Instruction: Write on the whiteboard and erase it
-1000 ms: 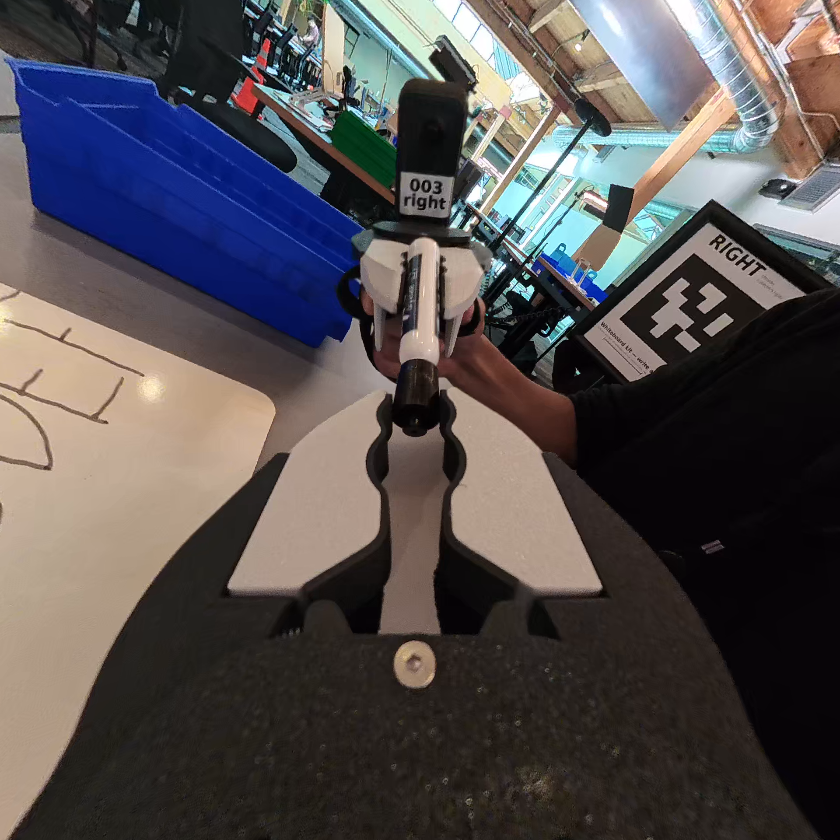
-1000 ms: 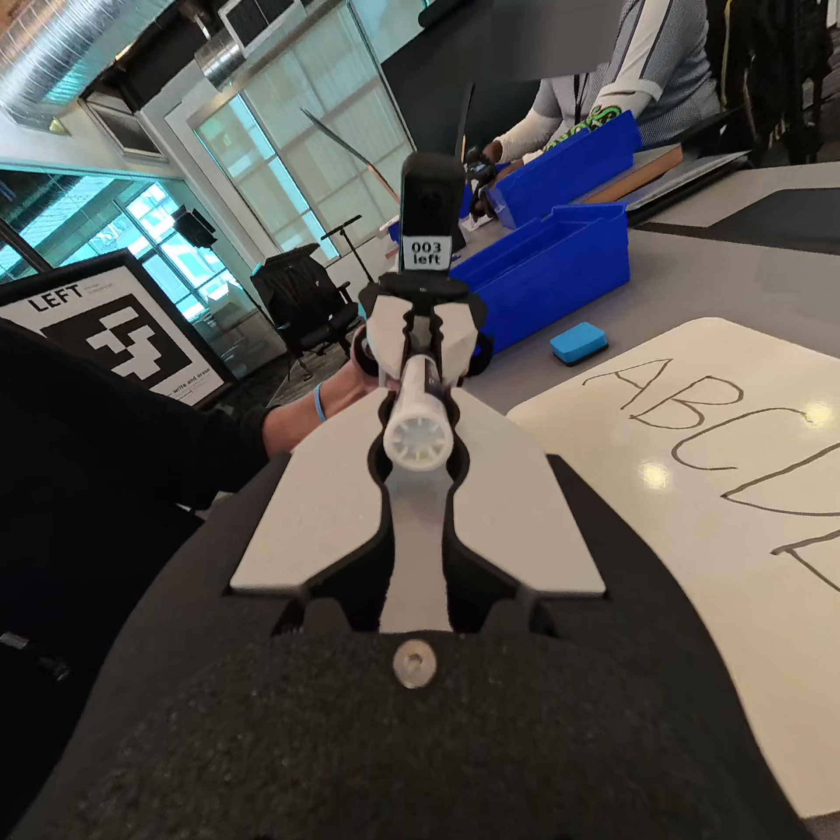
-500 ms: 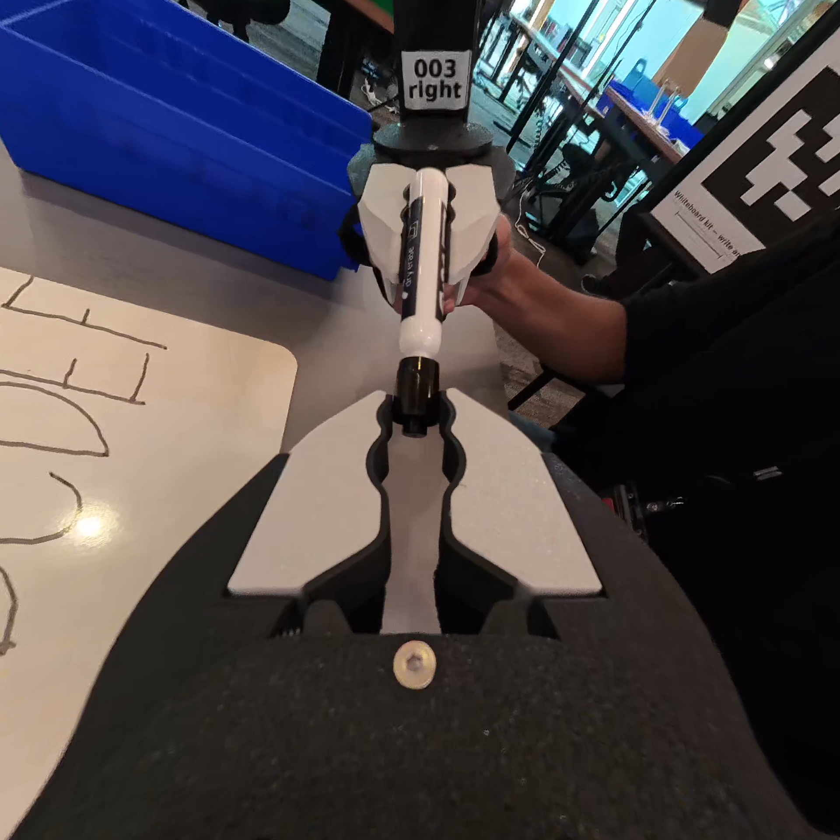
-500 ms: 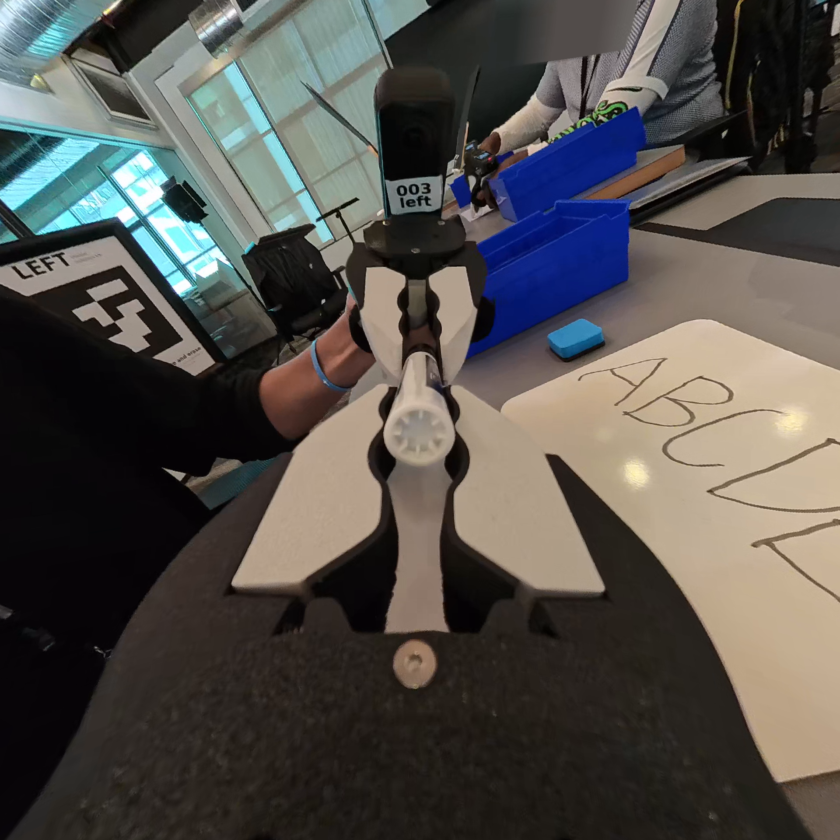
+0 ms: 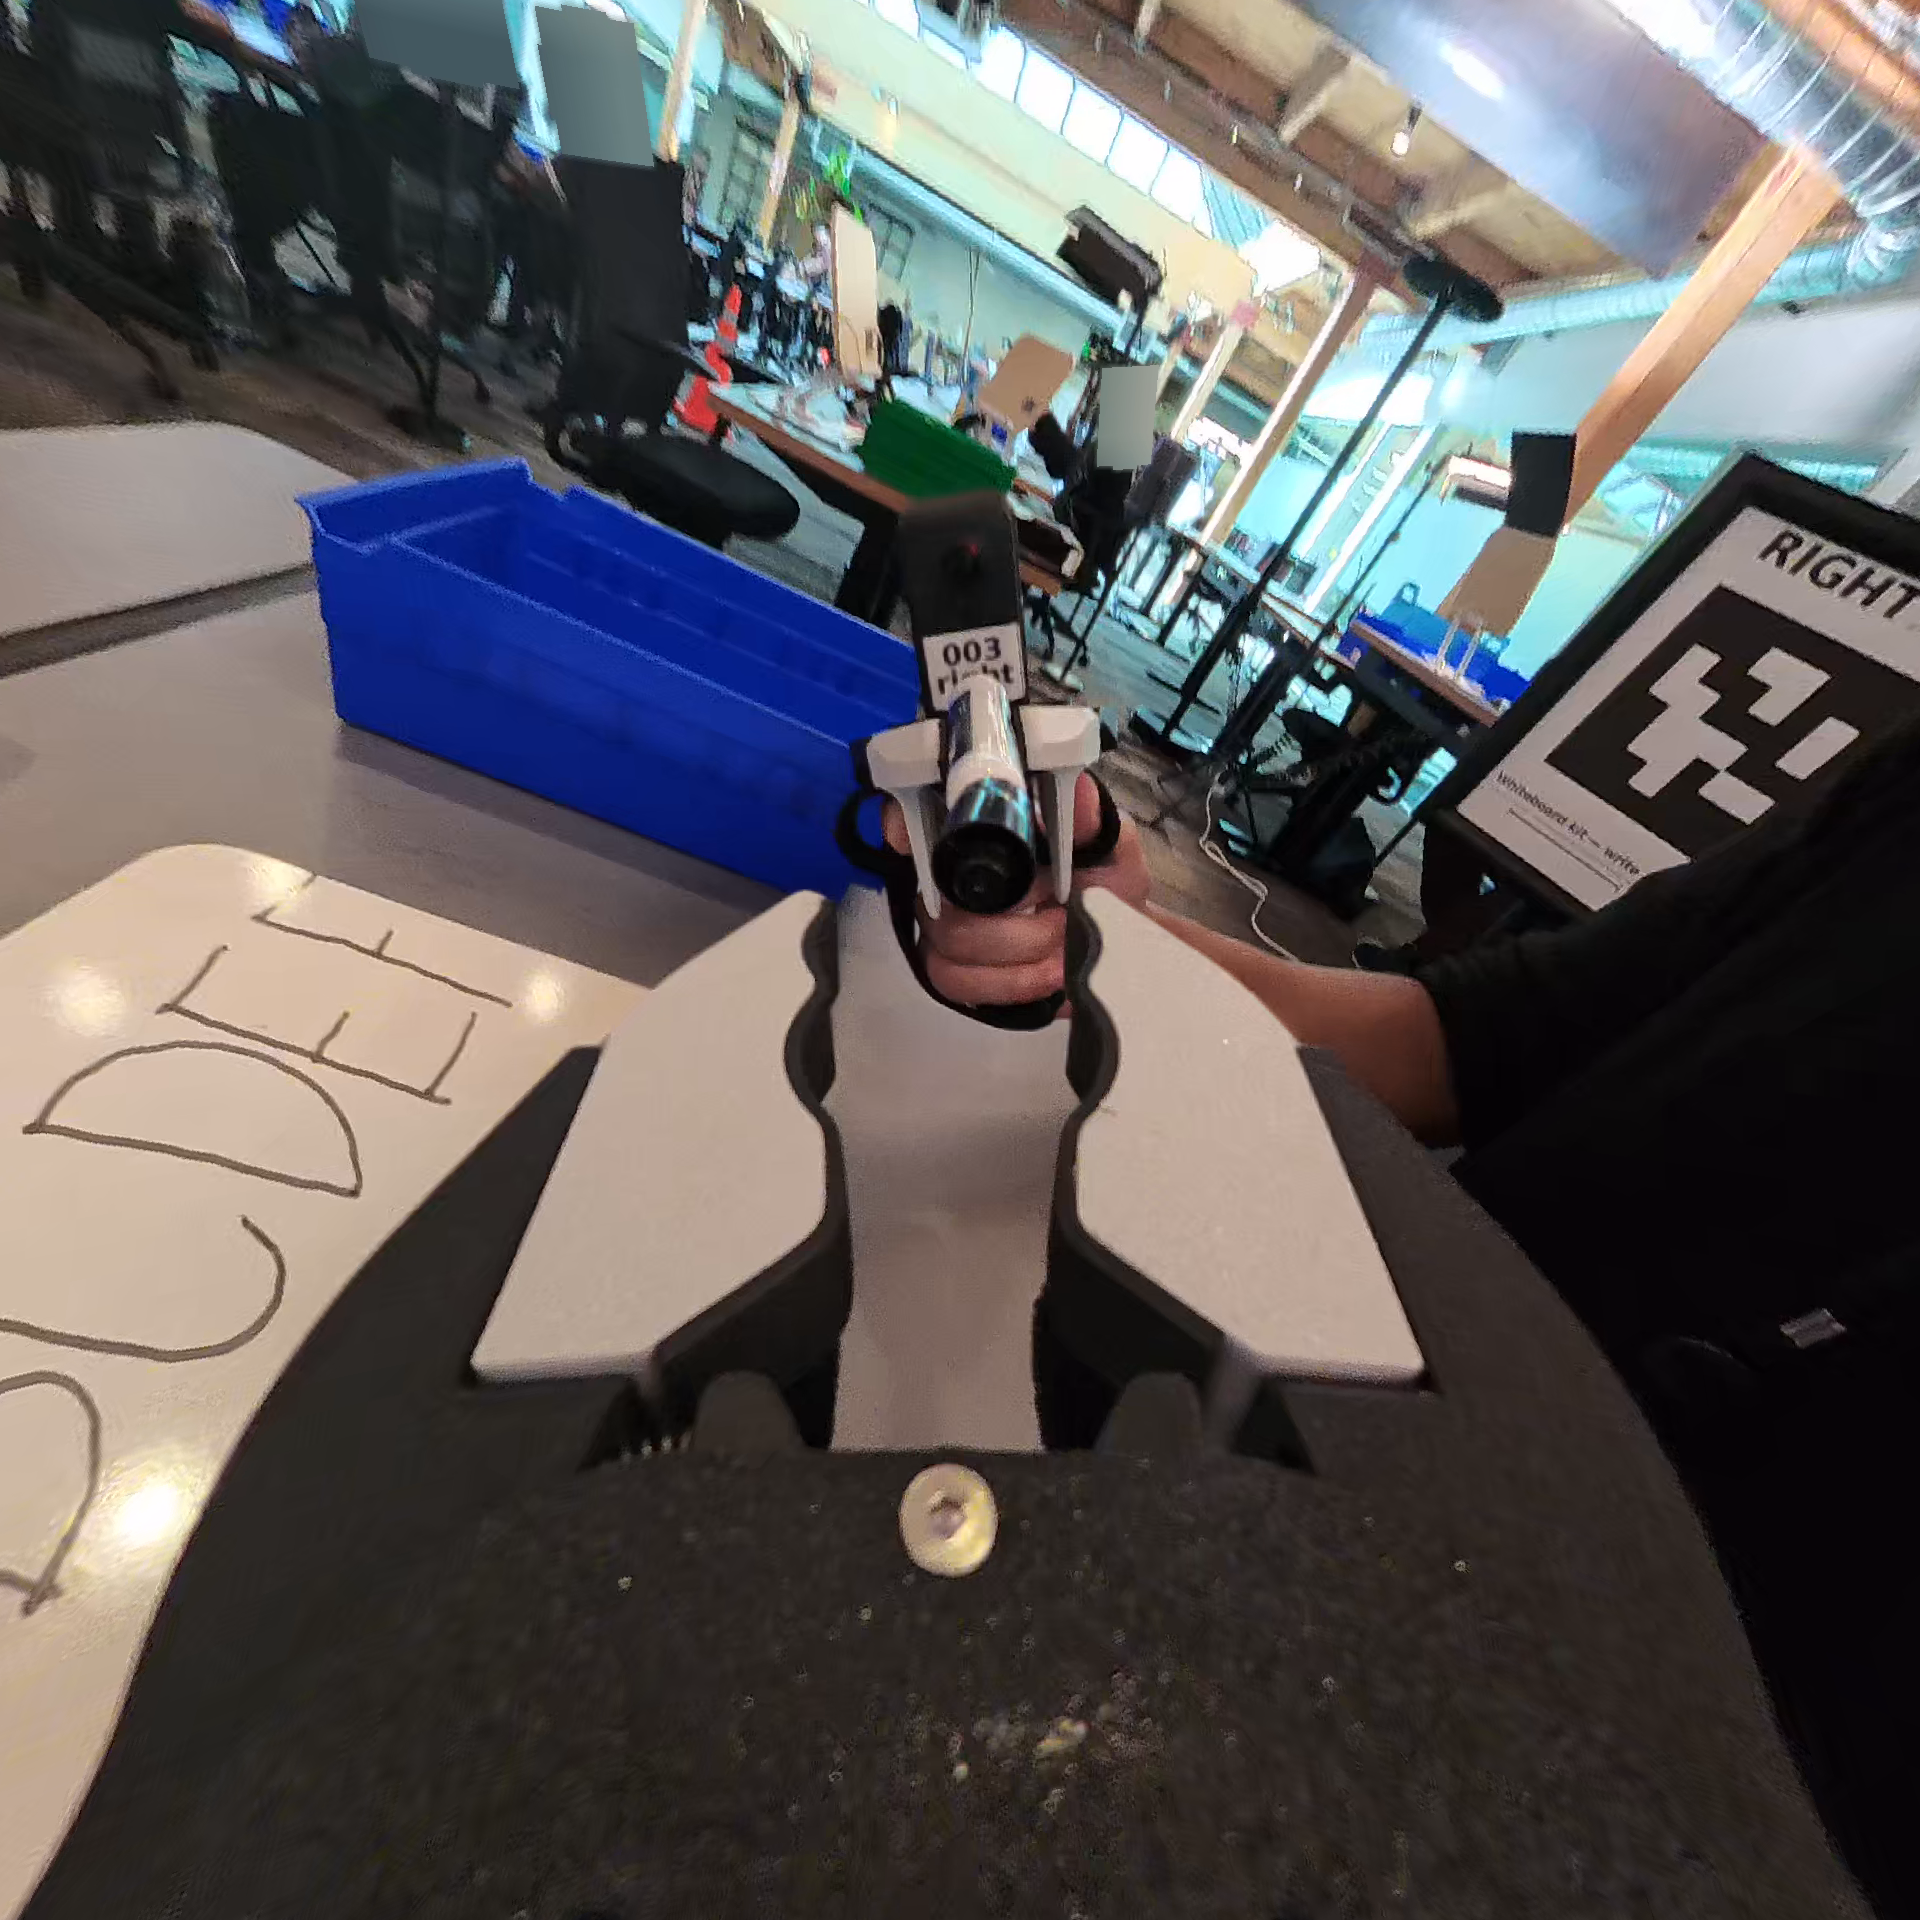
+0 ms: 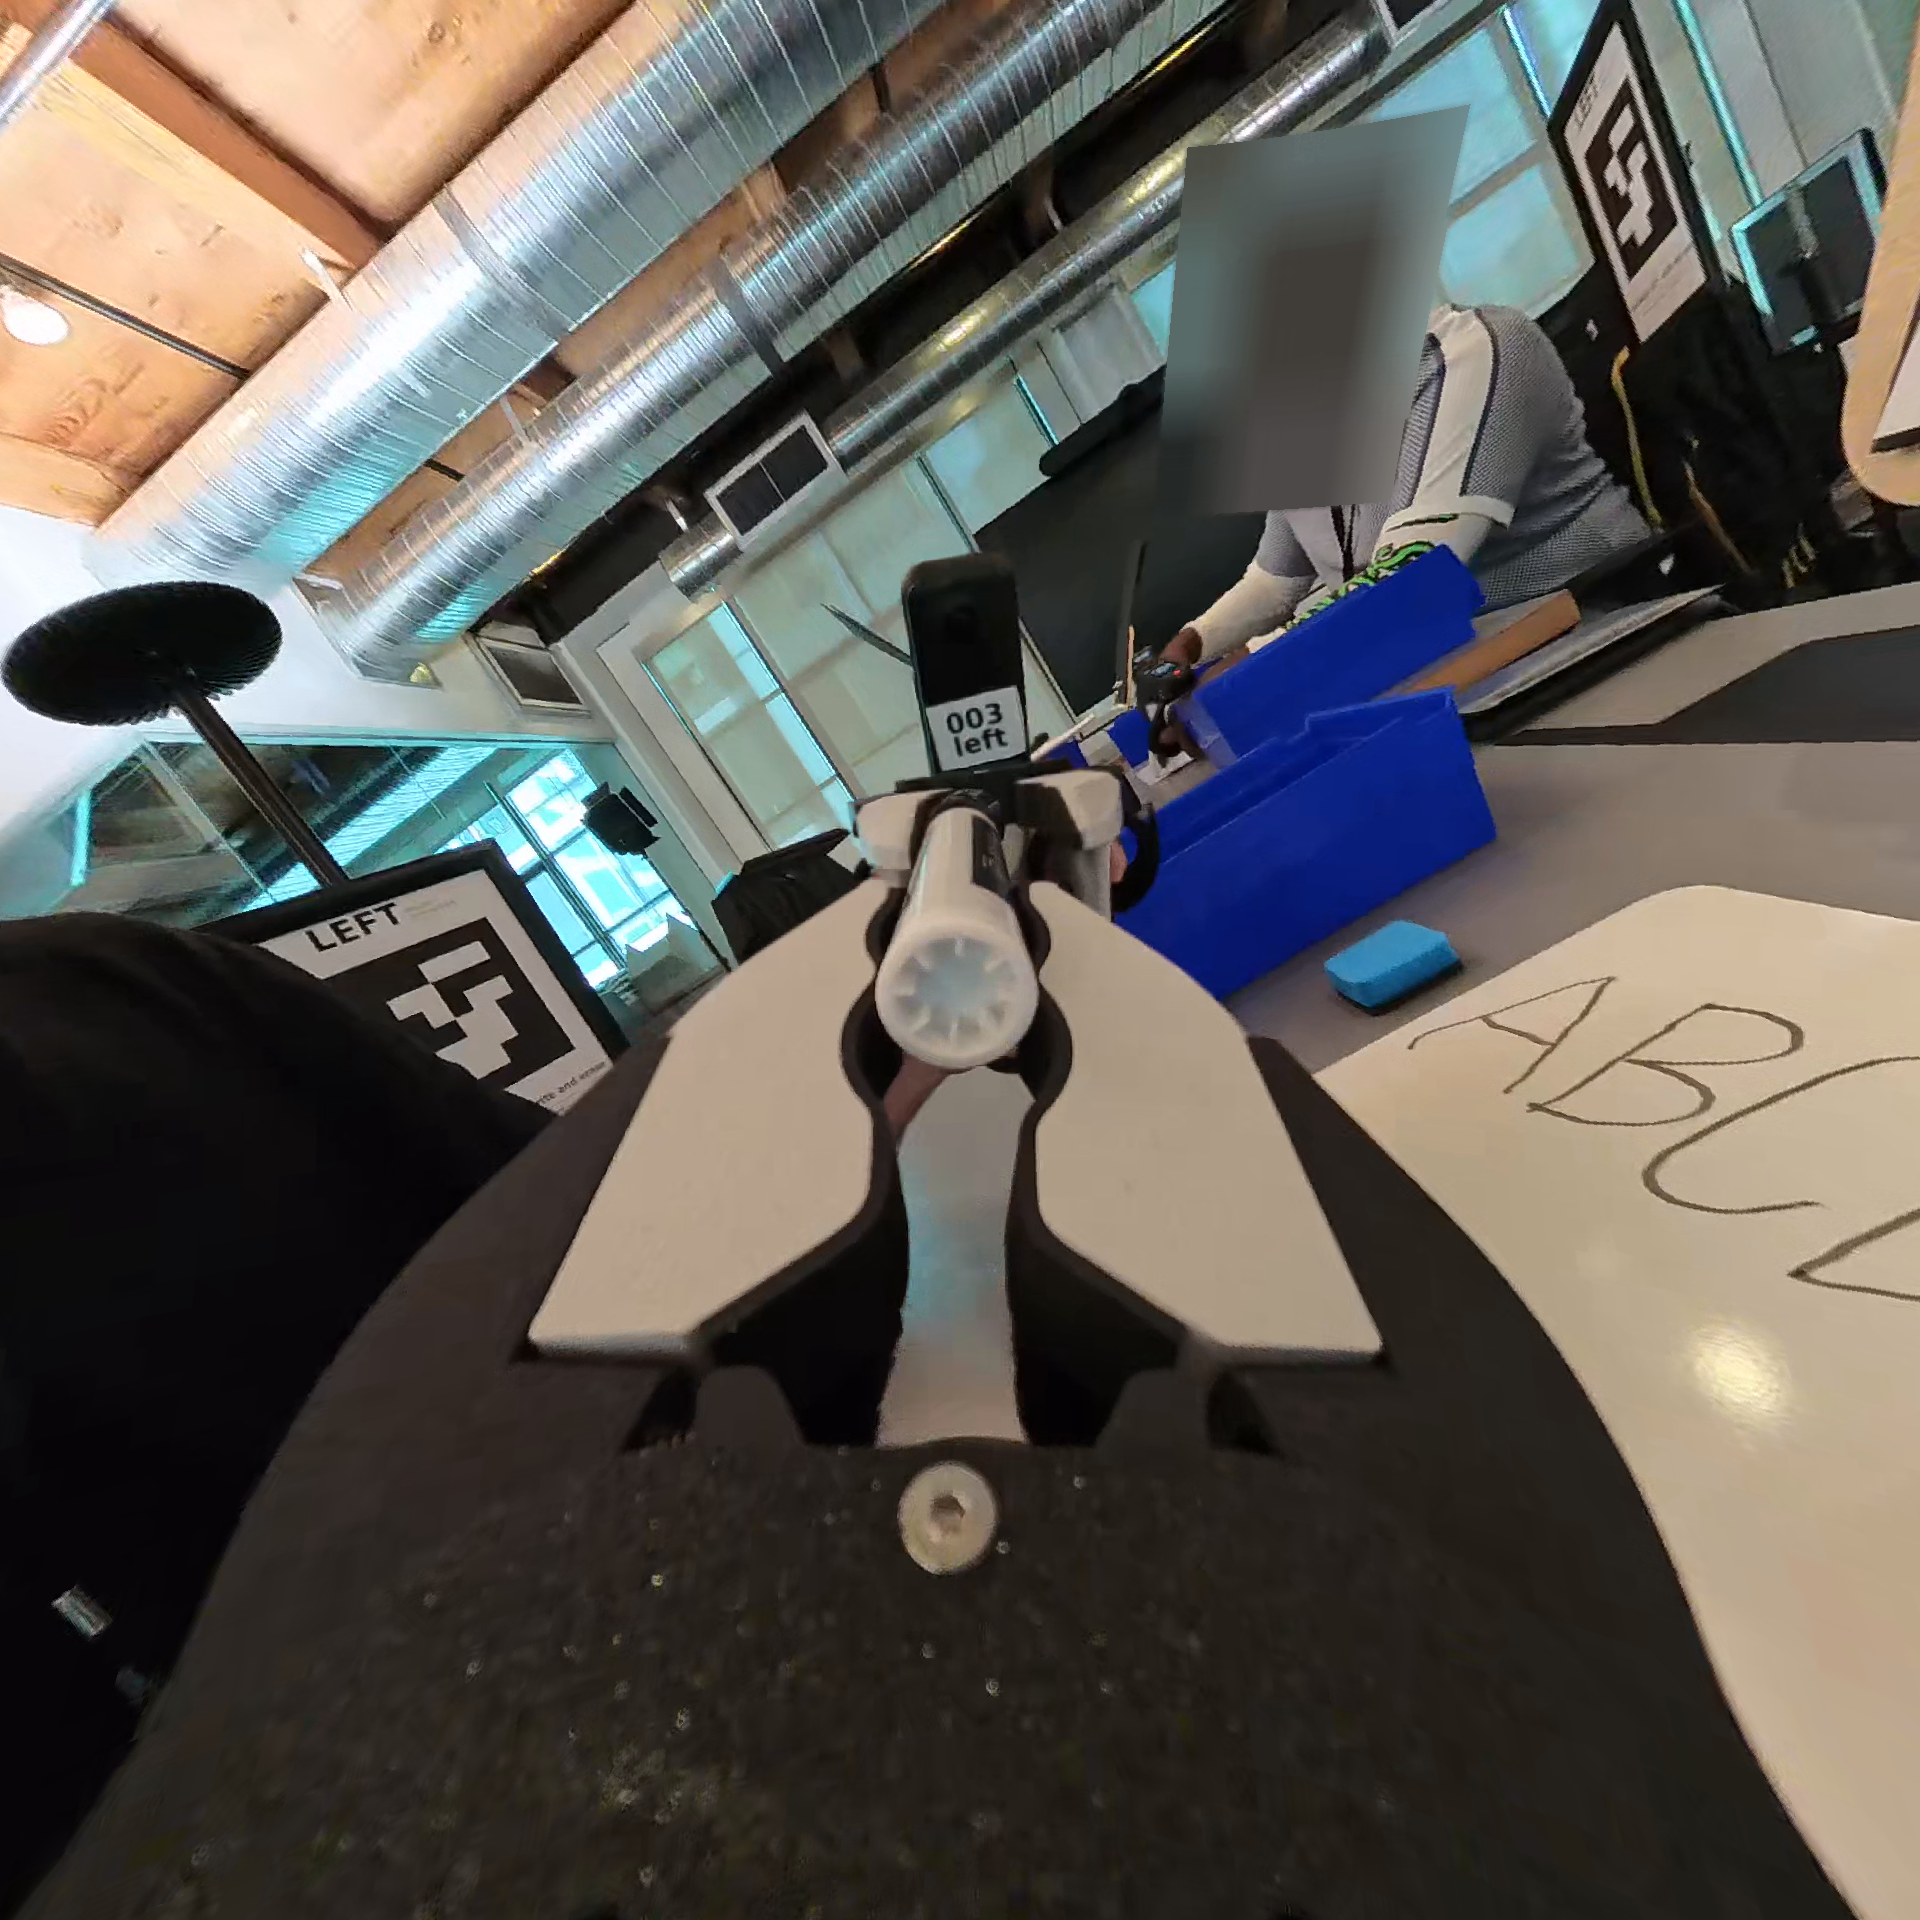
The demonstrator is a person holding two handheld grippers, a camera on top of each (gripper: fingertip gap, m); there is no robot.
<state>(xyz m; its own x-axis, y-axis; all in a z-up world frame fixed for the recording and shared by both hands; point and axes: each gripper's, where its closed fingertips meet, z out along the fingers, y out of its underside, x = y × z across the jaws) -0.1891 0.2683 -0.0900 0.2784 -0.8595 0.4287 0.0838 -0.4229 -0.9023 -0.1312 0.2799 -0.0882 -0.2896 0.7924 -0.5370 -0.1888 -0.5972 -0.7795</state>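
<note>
Gripping the marker around its white barrel, the right gripper had its jaws narrowed onto it, the pen lying along the fingers, lifted off the table just off the whiteboard edge nearest the person. The left gripper faced it head-on with its jaws spread wide and nothing between them. The marker's black cap sat a little beyond that gripper's fingertips and touched neither one. The cap looked seated on the pen, though how firmly could not be told.

The marker would likely be light, stiff and smooth-skinned, apt to swivel or slide in a loose pinch, so the barrel's middle was the sound place to hold it. The board already carried a row of hand-drawn letters, so the writing part seemed done. The blue eraser lay on the table just beside the whiteboard's far corner, with a blue bin beyond it. Being a soft pad under a firm blue top, it would probably give under pressure. A hold across its two long sides seemed best, keeping the pad flat to the board
</note>
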